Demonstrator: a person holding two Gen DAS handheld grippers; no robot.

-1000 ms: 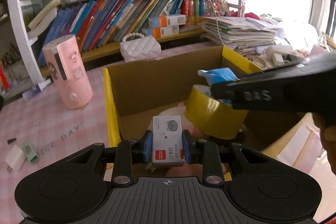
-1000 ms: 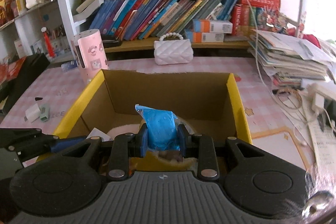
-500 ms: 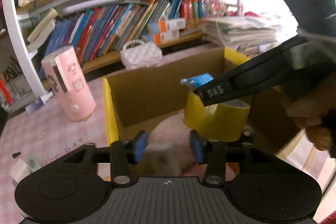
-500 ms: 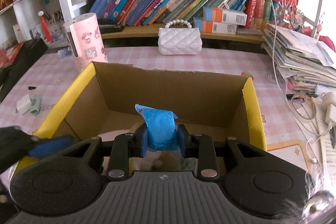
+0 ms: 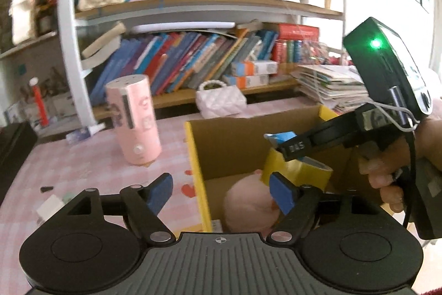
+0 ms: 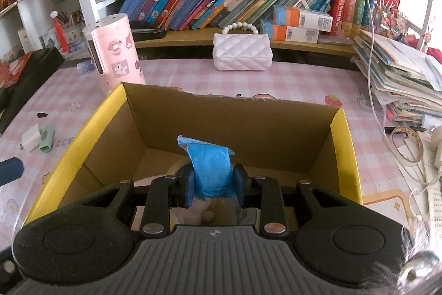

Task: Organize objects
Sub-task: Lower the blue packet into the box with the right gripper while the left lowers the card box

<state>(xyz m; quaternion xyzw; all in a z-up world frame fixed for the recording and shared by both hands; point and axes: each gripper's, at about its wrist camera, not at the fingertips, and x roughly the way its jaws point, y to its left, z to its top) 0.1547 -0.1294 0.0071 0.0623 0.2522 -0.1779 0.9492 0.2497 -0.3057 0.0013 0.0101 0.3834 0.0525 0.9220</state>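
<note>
A cardboard box [image 5: 194,156] with yellow rims [image 6: 344,145] stands on the pink checked table. My left gripper [image 5: 221,194] hovers at its left wall, jaws opening with nothing between them. A pink round thing [image 5: 248,205] lies inside the box below it, and a white corner [image 5: 216,224] shows beside that. My right gripper [image 6: 211,184] is shut on a crinkled blue piece [image 6: 211,167] over the box. In the left wrist view a yellow tape roll [image 5: 299,172] hangs right under that gripper [image 5: 295,148]; a hand [image 5: 386,173] holds the tool.
A pink cylinder [image 6: 113,51] stands behind the box's left corner, a white quilted purse [image 6: 243,51] farther back. Stacked papers [image 6: 400,79] and cables fill the right side. Small white and green items [image 6: 38,138] lie on the table at left. Bookshelves close off the back.
My left gripper let go of a small white box with a cat picture, its jaws spread wide, and it lifted back. The right gripper carried the blue piece farther over the box.
</note>
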